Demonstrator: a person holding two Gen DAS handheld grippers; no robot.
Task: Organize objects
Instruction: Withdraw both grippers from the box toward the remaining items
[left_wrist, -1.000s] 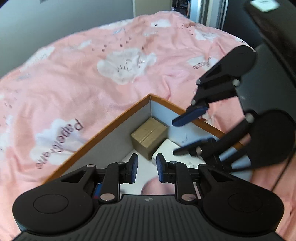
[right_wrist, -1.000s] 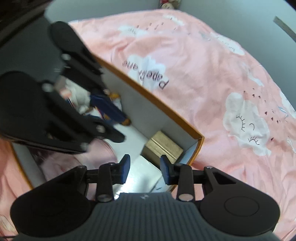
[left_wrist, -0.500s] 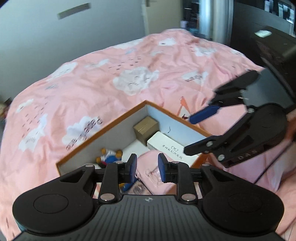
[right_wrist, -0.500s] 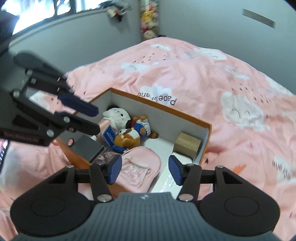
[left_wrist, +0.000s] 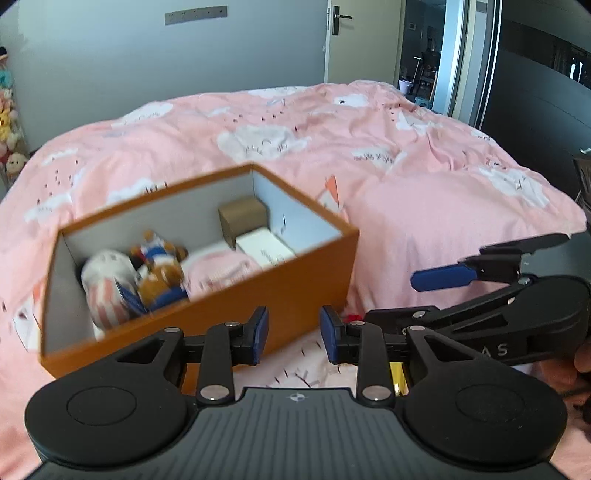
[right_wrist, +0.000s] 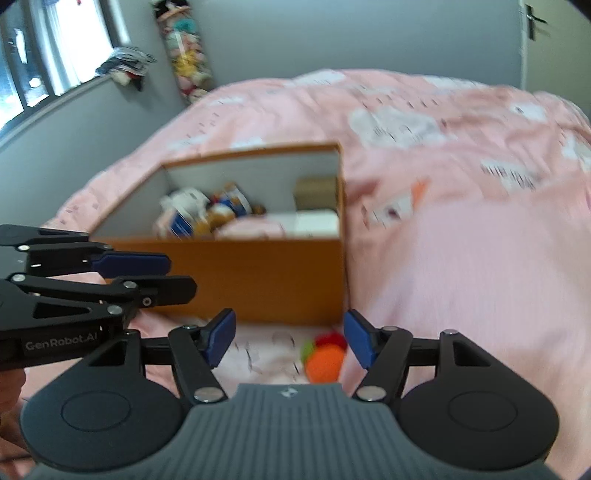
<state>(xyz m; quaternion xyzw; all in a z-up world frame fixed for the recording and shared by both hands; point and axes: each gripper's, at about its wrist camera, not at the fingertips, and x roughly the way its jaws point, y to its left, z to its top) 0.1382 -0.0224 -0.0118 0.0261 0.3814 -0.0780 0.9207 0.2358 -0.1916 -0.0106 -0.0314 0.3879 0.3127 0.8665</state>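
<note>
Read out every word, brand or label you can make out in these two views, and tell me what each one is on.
"GenRobot.AI": side of the left gripper.
"AS": the readable end of a word on the right gripper; the rest is hidden.
Dark lettering on the pink bedspread: too blurred to read.
Small marks on the white box inside the orange box: too small to read.

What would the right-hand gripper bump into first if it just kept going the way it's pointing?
Probably the orange-and-red soft toy lying on the pink bedspread between the right gripper's opening, empty jaws, just before the orange box. Depth is hard to judge.
</note>
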